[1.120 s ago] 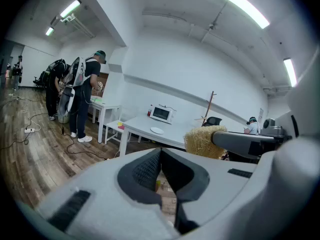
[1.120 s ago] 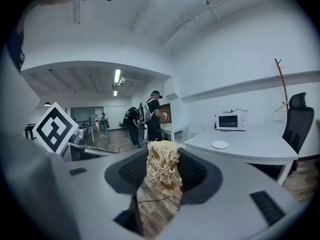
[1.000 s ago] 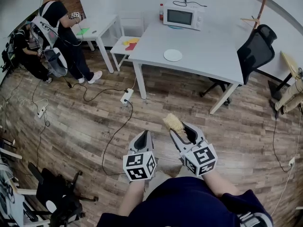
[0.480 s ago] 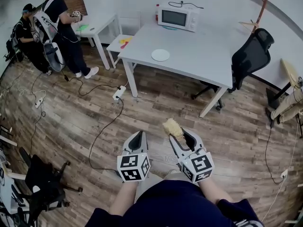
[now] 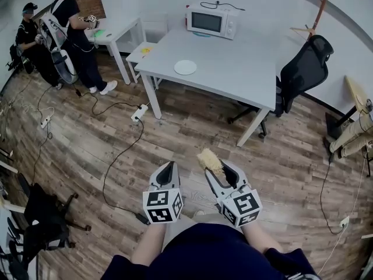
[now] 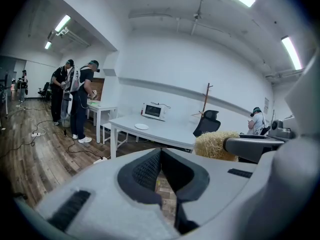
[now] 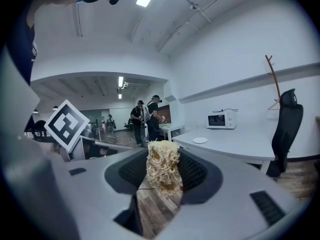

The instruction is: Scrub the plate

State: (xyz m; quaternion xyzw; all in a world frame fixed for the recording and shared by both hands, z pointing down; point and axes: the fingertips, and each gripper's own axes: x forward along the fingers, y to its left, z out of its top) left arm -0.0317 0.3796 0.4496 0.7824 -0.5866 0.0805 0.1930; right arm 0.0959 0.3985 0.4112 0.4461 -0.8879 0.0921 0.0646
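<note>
Head view looks down on a plank floor [image 5: 87,150], with the white bench [image 5: 245,74] standing well ahead at twelve o'clock. A black office chair [image 5: 303,66] sits at the bench's three o'clock side. A microwave [image 5: 211,21] stands on the far edge, and the white plate [image 5: 185,67] lies toward the bench's nine o'clock end, well apart from both tools. The left tool [image 5: 168,169] is closed on nothing. The right tool [image 5: 219,168] pinches a straw-coloured loofah scrubber [image 5: 211,159].
</note>
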